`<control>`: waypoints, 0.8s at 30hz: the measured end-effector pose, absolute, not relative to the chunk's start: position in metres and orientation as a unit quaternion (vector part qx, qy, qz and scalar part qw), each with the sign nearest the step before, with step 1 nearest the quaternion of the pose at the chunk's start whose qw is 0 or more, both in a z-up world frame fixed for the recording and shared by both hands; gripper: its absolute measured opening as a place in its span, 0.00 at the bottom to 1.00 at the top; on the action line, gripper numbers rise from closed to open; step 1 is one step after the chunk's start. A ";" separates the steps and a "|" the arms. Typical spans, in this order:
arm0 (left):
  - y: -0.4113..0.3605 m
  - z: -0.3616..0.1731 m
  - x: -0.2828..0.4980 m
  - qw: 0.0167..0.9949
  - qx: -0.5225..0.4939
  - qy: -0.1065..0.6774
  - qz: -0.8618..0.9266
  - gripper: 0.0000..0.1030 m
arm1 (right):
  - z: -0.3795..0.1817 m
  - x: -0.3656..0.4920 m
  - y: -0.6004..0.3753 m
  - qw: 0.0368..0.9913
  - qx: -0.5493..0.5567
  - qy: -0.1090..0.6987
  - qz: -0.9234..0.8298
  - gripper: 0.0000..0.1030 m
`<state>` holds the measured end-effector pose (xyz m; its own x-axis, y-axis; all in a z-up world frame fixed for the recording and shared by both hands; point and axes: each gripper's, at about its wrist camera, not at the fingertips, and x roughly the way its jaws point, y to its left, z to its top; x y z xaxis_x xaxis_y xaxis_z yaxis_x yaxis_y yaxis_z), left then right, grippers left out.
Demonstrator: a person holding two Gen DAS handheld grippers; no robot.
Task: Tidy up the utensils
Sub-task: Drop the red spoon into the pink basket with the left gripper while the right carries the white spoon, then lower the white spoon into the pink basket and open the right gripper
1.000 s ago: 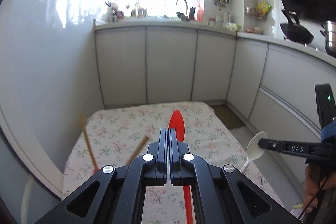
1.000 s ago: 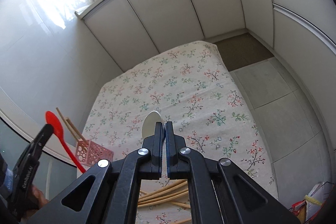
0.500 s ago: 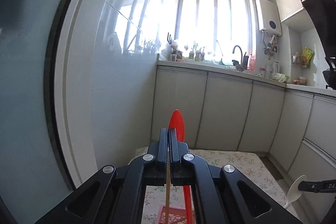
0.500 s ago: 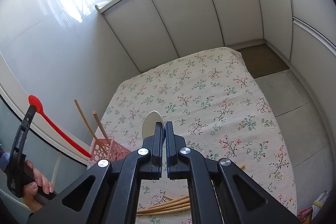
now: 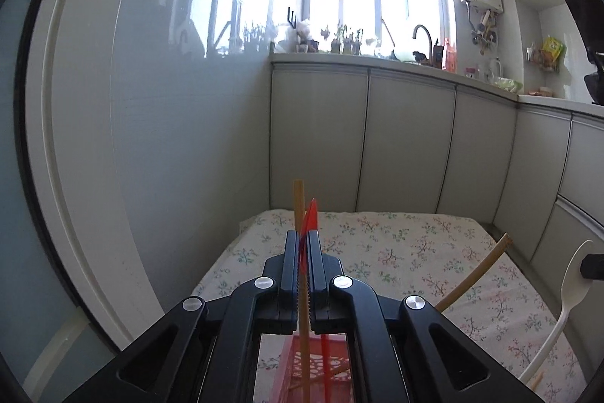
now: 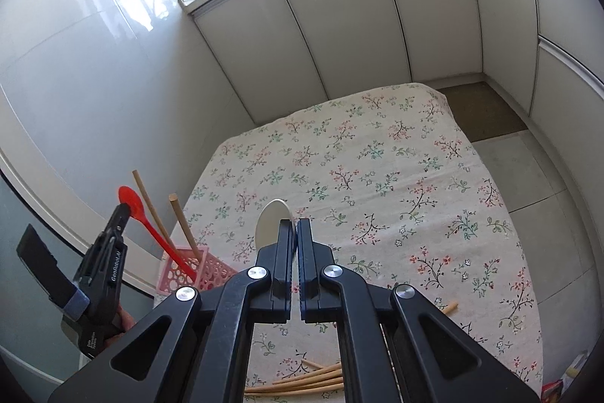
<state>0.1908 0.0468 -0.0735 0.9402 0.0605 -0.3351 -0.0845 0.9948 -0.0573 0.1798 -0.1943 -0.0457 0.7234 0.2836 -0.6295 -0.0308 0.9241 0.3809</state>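
- The left gripper [image 5: 303,244] has a red spoon [image 5: 309,218] between its jaws, which are opening by a sliver; the bowl sticks out just past the tips.
- From the right wrist view, the red spoon's handle [image 6: 166,244] slants down from those jaws into a pink perforated basket [image 6: 211,267] below them, at the near left corner of the worktop [image 6: 377,176].
- Two wooden chopsticks [image 6: 183,225] stand tilted in the same basket, just beside the red handle.
- The right gripper [image 6: 295,225] has its jaws clamped tight on a white spoon [image 6: 273,218], whose bowl shows above the left jaw.
- In the left wrist view, the white spoon [image 5: 566,297] hangs to the right of the left jaws, well apart from them, handle slanting down.
- Loose chopsticks [image 6: 313,380] lie on the floral cloth beneath the right jaws, near the worktop's front edge.
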 end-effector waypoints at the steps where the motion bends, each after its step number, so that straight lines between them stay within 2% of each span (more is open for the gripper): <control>1: 0.048 -0.073 0.192 0.983 -0.042 0.178 0.033 0.10 | -0.045 0.179 -0.193 0.913 0.173 0.360 0.086 0.02; 5: 0.058 -0.062 0.184 0.975 -0.073 0.206 0.028 0.36 | -0.036 0.173 -0.185 0.923 0.155 0.342 0.084 0.02; 7: 0.066 -0.055 0.180 0.969 -0.089 0.228 0.035 0.38 | -0.029 0.169 -0.179 0.928 0.147 0.329 0.089 0.02; 10: 0.078 -0.048 0.169 0.956 -0.117 0.266 0.049 0.46 | -0.015 0.162 -0.166 0.937 0.138 0.303 0.104 0.02; 16: 0.087 -0.050 0.149 0.929 -0.097 0.342 0.101 0.62 | 0.005 0.155 -0.122 0.955 0.089 0.258 0.120 0.02; 24: 0.101 -0.089 0.146 0.892 -0.073 0.428 0.125 0.65 | -0.007 0.164 -0.057 0.969 -0.004 0.216 0.117 0.02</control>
